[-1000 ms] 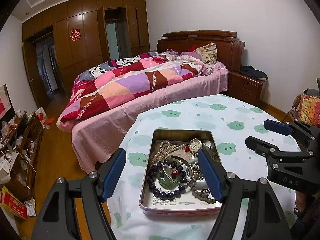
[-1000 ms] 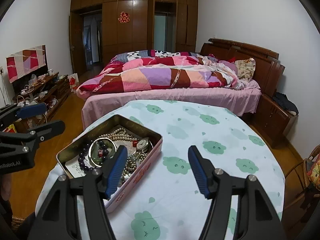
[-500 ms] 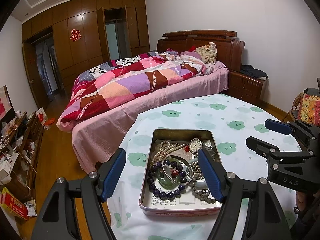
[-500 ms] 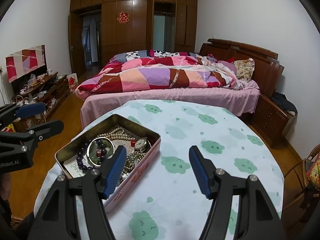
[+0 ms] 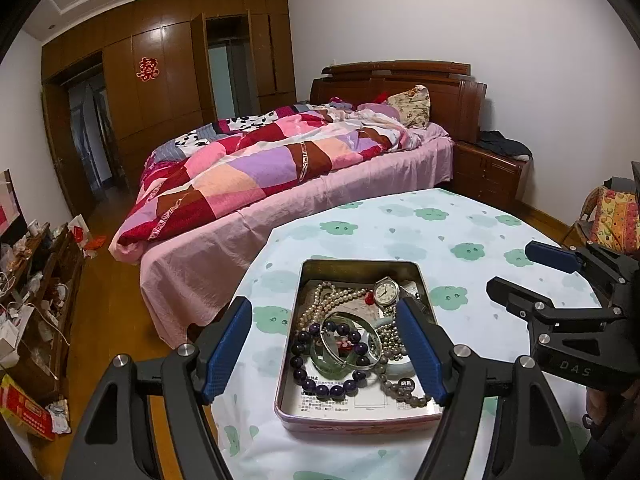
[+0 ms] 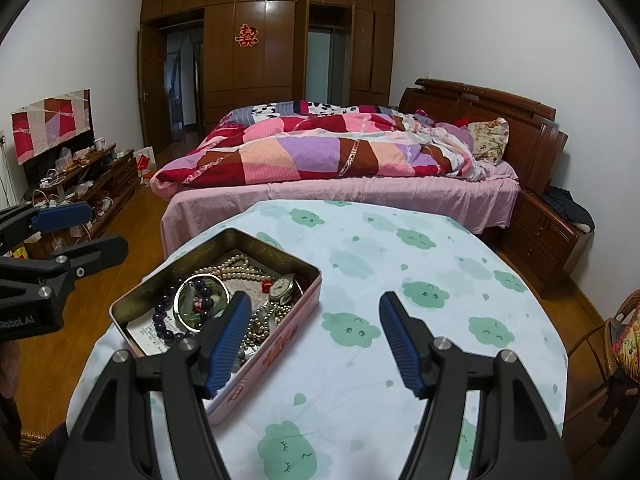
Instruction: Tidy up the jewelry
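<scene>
An open metal tin (image 5: 360, 420) sits on the round table's cloud-print cloth (image 5: 400, 232). It holds a purple bead bracelet (image 5: 320, 390), a silver bangle (image 5: 374, 338), a pearl necklace (image 5: 332, 300), a wristwatch (image 5: 386, 291) and a grey bead strand (image 5: 404, 396). My left gripper (image 5: 323, 305) hovers open over the tin's near end, with nothing between its fingers. My right gripper (image 6: 314, 299) is open above the cloth just right of the tin (image 6: 280, 352), its left finger (image 6: 228, 336) overlapping the tin's near corner. Each gripper also shows in the other's view: the right gripper (image 5: 520, 268) and the left gripper (image 6: 96, 230).
A bed (image 6: 340, 196) with a patchwork quilt stands just beyond the table. A wooden nightstand (image 6: 548, 236) is at its right. A wicker chair with a cushion (image 6: 624, 340) stands at the table's right. A cluttered low cabinet (image 6: 88, 176) lines the left wall.
</scene>
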`<state>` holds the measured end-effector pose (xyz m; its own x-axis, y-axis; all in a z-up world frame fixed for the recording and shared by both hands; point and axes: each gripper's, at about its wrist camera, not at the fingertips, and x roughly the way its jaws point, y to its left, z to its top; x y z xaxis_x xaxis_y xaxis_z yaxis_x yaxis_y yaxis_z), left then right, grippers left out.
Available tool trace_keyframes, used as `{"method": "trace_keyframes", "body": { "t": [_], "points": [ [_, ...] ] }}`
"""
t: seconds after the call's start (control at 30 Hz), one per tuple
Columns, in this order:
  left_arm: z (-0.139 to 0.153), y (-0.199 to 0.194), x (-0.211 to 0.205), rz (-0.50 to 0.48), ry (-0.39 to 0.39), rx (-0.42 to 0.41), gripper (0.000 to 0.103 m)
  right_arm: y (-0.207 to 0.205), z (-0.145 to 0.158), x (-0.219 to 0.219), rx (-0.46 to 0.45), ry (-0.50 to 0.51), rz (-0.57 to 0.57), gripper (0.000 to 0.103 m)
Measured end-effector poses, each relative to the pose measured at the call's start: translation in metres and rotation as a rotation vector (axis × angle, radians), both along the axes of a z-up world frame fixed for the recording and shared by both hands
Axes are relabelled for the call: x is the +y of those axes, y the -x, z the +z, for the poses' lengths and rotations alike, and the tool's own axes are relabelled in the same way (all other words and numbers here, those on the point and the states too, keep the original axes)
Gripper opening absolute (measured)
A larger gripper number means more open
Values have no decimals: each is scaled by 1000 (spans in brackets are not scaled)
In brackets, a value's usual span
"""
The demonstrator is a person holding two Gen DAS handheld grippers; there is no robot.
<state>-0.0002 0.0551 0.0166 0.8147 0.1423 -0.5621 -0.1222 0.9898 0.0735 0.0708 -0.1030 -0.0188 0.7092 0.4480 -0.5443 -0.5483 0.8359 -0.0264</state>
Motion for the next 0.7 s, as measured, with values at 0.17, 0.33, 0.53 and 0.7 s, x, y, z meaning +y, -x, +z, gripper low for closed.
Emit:
{"method": "trace_keyframes", "body": {
  "t": [0.17, 0.33, 0.53, 0.7],
  "points": [
    [-1, -1, -1, -2, 6, 4, 74, 0, 0, 0, 1, 2, 0, 69],
    [-2, -3, -1, 5, 2, 4, 74, 0, -1, -1, 1, 3, 0, 69],
    [-4, -2, -2, 7, -7, -15, 74, 0, -2, -2, 2, 3, -1, 69],
    [-4, -3, -3, -4, -8, -19, 74, 0, -2, -2, 2, 4, -1, 71]
  ]
}}
